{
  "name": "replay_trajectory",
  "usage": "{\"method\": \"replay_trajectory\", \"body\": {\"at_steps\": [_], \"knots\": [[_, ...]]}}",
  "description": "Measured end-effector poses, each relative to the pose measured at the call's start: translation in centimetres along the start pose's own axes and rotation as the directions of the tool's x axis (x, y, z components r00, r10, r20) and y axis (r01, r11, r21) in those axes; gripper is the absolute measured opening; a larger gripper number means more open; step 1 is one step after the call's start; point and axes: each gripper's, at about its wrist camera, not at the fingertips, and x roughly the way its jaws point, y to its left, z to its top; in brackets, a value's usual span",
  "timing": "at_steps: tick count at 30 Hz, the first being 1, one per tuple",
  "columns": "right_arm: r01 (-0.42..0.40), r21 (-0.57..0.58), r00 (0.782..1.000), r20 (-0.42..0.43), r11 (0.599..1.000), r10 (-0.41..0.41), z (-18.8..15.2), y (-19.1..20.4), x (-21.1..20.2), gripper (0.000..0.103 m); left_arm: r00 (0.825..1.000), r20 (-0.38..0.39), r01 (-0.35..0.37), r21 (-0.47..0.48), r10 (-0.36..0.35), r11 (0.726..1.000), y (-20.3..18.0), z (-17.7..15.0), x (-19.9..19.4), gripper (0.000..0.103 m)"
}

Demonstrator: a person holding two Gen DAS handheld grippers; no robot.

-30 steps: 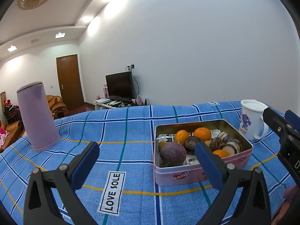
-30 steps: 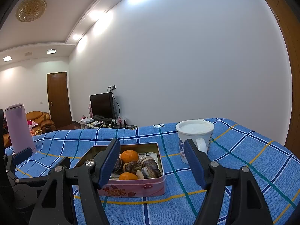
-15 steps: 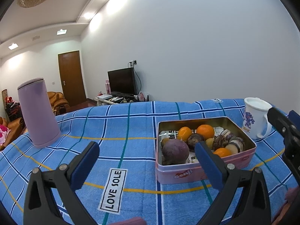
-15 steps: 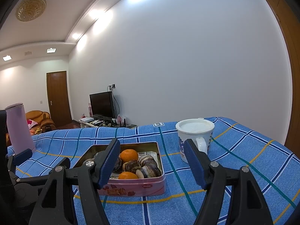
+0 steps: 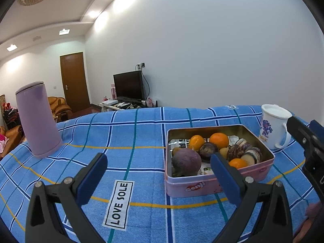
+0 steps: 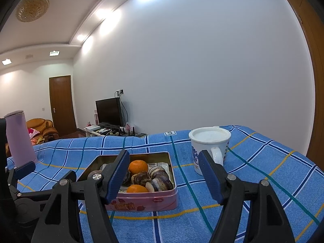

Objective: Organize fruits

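Left wrist view: left gripper (image 5: pixel 158 177) wide open, empty, above blue cloth (image 5: pixel 131 133). Tin (image 5: pixel 218 182) right, holds fruit: oranges (image 5: pixel 219 140), purple fruit (image 5: pixel 186 161). Right gripper (image 6: pixel 165 177) wide open, empty, near tin. Fruit likely light, round, rolls; grip across middle.

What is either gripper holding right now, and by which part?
Nothing. The left gripper and right gripper are both open with nothing between their fingers; the fruits lie in the tin.
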Motion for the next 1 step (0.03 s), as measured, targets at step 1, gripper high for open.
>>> {"method": "replay_trajectory", "body": {"at_steps": [1], "knots": [[0.007, 0.002, 1.000, -0.005, 1.000, -0.007, -0.07, -0.09, 0.10, 0.072, 1.000, -0.002, 0.000, 0.001, 0.000, 1.000, 0.00, 0.00, 0.01, 0.103]]}}
